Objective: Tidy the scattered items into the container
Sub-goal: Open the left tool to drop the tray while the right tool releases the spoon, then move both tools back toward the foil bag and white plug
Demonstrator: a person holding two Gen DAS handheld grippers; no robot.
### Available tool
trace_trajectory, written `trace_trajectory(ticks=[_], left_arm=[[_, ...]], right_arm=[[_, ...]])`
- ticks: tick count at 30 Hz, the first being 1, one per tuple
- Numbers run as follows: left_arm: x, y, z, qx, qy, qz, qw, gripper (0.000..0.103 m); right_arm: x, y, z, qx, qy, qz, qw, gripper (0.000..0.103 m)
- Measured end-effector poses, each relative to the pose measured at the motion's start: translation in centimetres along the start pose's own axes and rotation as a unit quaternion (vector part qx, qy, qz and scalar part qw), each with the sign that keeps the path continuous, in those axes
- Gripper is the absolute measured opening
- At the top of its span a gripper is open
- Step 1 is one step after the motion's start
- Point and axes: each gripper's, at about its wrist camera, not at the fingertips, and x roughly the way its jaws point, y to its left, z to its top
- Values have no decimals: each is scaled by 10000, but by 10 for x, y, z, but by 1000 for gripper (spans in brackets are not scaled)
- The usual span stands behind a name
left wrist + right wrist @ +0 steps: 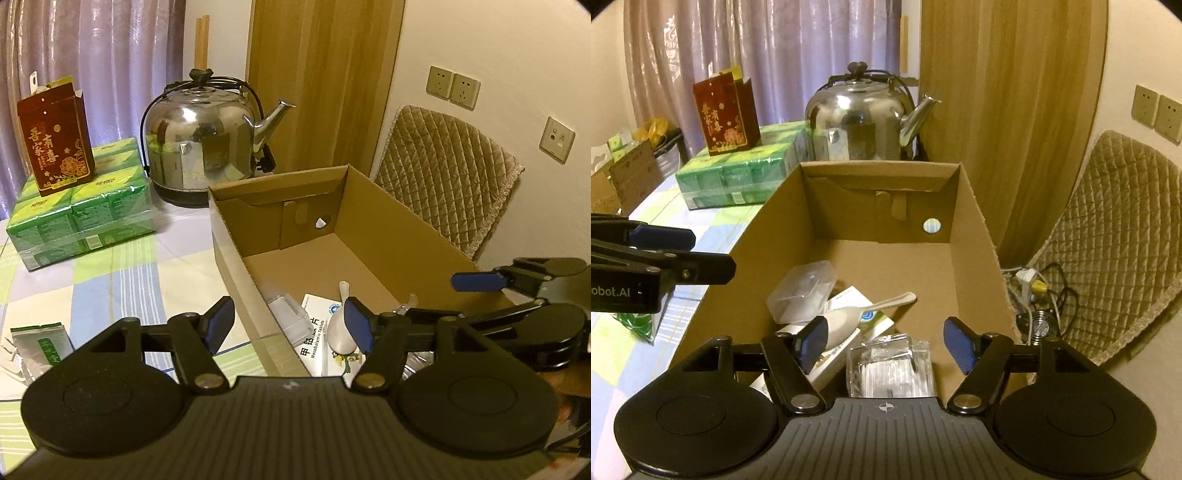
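Both tongs spread wide, holding nothing. Right tongs (884,343) hang over near end of cardboard box (975,236) on the table (110,266). Inside box: clear plastic case (801,291), white scoop (849,317), medicine pack (314,325), clear bag (890,365). Left tongs (290,325) sit at box's left wall w/ a green-white packet (46,345) on table just left. Kettle (201,136) and green tissue packs (85,214) stand behind.

Each hand-held gripper (290,328) (886,341) is matte black with round side discs, silver screws (205,380), ribbed grey housing and blue finger pads (958,343).
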Motion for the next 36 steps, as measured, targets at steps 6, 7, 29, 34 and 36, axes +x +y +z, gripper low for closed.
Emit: trace_trajectory(ticks=[6, 7, 29, 34, 36], left_arm=[[-15, 10, -6, -21, -55, 120, 9999, 61], [-19, 14, -7, -46, -71, 148, 9999, 61], [-121, 120, -78, -895, -57, 932, 9916, 74], [-142, 143, -112, -1012, 150, 1232, 9871, 79], [-147, 153, -126, -1066, 253, 1358, 9847, 80]], right_arm=[[-20, 6, 9, -136, -167, -36, 9998, 74], [-23, 8, 11, -160, -193, -35, 9997, 75], [-85, 130, 45, -815, -931, 815, 9890, 100], [-79, 168, 32, -782, -892, 1294, 9845, 101], [-69, 184, 21, -720, -756, 1485, 9834, 101]])
